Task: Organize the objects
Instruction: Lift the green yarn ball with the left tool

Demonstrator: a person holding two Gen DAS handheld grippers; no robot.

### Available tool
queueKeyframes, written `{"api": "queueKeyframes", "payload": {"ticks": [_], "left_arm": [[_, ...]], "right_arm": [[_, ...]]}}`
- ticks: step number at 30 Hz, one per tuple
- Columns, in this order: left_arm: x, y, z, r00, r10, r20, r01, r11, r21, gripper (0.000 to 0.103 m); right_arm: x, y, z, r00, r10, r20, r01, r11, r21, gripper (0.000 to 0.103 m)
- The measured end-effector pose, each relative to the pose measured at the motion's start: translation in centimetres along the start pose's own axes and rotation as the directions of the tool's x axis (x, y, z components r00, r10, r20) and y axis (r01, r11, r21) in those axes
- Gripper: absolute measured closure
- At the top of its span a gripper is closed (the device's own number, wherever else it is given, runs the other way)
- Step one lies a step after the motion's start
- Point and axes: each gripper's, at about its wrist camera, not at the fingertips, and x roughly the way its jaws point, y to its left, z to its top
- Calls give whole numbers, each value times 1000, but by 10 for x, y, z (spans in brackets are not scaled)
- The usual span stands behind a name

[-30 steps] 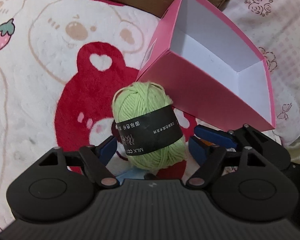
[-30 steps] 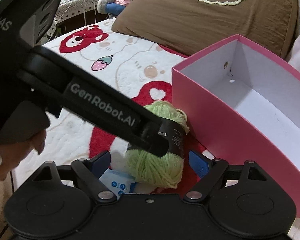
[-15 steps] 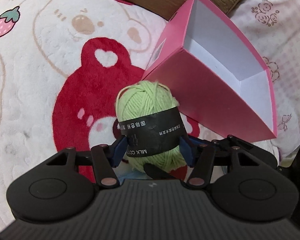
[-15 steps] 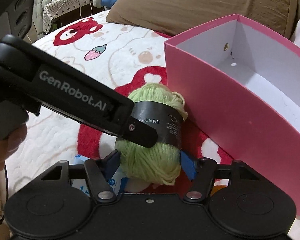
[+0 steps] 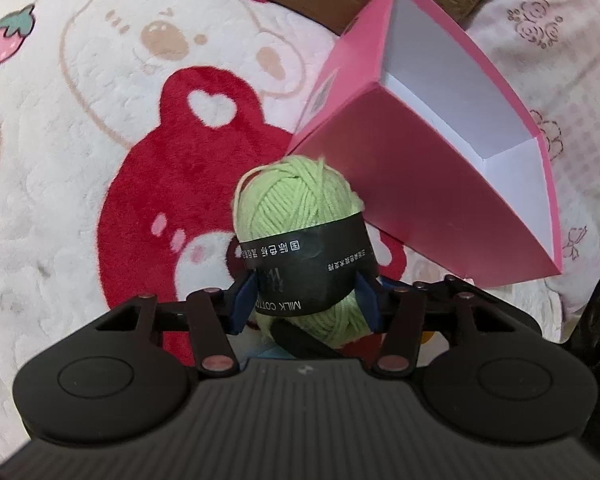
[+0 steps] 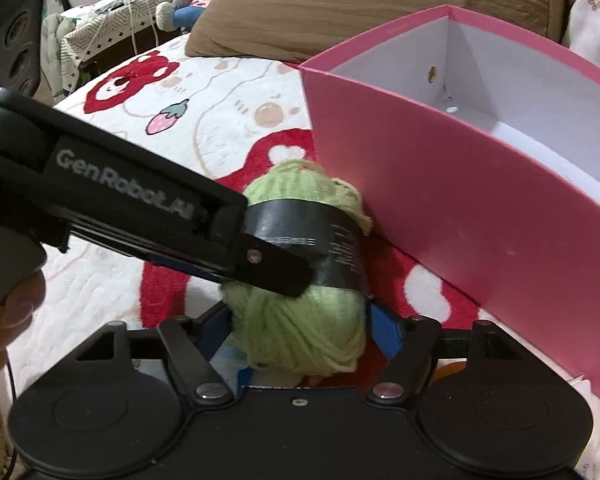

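Observation:
A light green yarn ball (image 5: 300, 208) with a black paper band stands on the bed blanket, just in front of the open pink box (image 5: 420, 200). My left gripper (image 5: 305, 300) has its blue pads pressed on the band from both sides, and its jaws are closing. In the right wrist view the same yarn ball (image 6: 300, 332) sits between my right gripper (image 6: 300, 324) jaws, which are opening, their pads just off its sides. The left gripper's black finger (image 6: 260, 258) crosses the ball from the left. The pink box (image 6: 460, 200) is empty, with a white inside.
The white fleece blanket (image 5: 80, 120) carries red bear prints. A brown pillow (image 6: 380, 0) lies behind the box. A blue-and-white packet (image 6: 228, 364) lies under the right gripper. A hand (image 6: 16, 312) holds the left gripper's handle. A plush toy (image 6: 192, 0) sits far back.
The left jaws have narrowed from wide apart onto the yarn's band. The right jaws came in around the ball, then eased slightly, and the right gripper sank a little toward it.

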Motion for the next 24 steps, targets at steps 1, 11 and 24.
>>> {"api": "queueKeyframes", "payload": {"ticks": [1,11,24], "left_arm": [[-1,-4,-1,1000,9,9,-9,1000,27,53],[-11,-11,0,1000,-20,10,20,998,59,53],[-22,-21,-5,998,-59,-25,61,995,85,53]], "right_arm": [[0,2,0,1000,-2,0,2,1000,-6,33],[-11,3,0,999,-13,43,12,1000,6,43],[-32,16,-5,997,-58,60,58,998,-1,42]]}}
